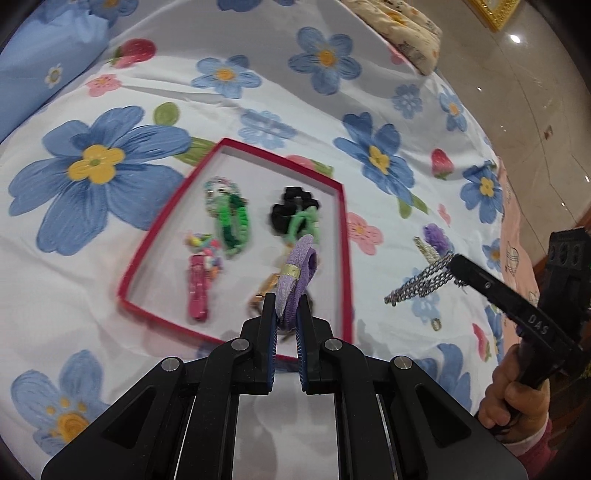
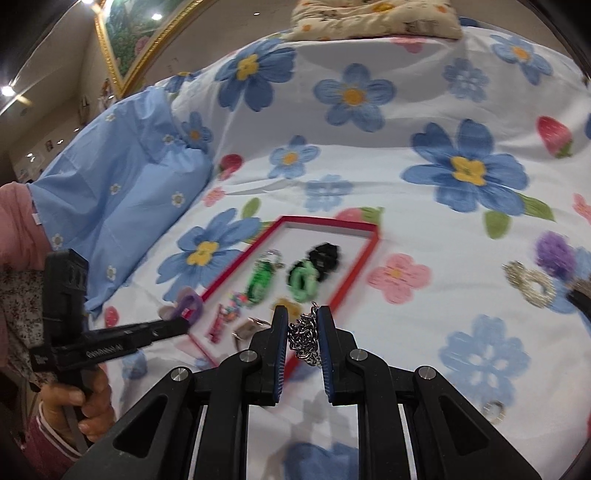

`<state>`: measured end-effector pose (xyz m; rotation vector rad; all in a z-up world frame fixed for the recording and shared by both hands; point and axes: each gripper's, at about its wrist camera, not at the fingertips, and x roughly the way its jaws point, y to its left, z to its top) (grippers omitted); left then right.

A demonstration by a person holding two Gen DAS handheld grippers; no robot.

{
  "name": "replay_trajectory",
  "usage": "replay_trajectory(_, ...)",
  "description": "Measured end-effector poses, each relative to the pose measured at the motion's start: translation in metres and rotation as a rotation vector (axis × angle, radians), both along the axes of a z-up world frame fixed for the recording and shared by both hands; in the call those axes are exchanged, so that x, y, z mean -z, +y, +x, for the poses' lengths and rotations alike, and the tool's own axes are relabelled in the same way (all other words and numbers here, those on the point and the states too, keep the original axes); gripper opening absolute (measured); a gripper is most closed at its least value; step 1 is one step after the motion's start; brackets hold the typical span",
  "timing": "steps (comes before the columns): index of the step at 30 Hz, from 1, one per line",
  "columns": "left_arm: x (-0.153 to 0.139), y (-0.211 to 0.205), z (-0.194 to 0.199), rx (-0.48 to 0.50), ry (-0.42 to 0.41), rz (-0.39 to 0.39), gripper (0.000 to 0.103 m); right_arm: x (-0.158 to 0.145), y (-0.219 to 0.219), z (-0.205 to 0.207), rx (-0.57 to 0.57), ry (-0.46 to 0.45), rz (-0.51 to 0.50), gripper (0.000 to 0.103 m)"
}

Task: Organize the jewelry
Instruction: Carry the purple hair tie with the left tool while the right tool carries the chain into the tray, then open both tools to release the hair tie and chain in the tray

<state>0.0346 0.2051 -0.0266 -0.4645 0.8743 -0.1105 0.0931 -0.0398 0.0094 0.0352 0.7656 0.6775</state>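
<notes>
A red-rimmed tray [image 1: 236, 145] [image 2: 325, 220] lies on the flowered bedsheet. It holds green bands [image 1: 232, 218], a black scrunchie [image 1: 291, 206], a pink clip [image 1: 198, 286] and a gold piece [image 1: 264, 290]. My left gripper [image 1: 287, 306] is shut on a purple hair band [image 1: 299, 264] and holds it above the tray's near right part; it also shows in the right wrist view [image 2: 188, 304]. My right gripper [image 2: 302, 317] is shut on a silver chain [image 2: 304, 338], just right of the tray; the chain hangs in the left wrist view [image 1: 421, 284].
On the sheet right of the tray lie a purple fuzzy band [image 2: 554, 254], a silver chain ring [image 2: 530, 282] and a small ring [image 2: 493, 410]. A blue pillow [image 2: 122, 184] sits at the left, a patterned cushion [image 2: 373, 18] at the far edge.
</notes>
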Motion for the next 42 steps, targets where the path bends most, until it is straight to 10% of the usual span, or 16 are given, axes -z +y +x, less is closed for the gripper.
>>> replay_trajectory(14,0.035,0.037,0.004,-0.071,0.079,-0.002,0.008,0.026,0.078,0.007,-0.132,0.059,-0.003,0.016)
replay_trajectory(42,0.068,0.047,0.029,-0.078,0.146,-0.029,0.008,0.087,0.078,0.039,-0.084,0.153,-0.125,0.016)
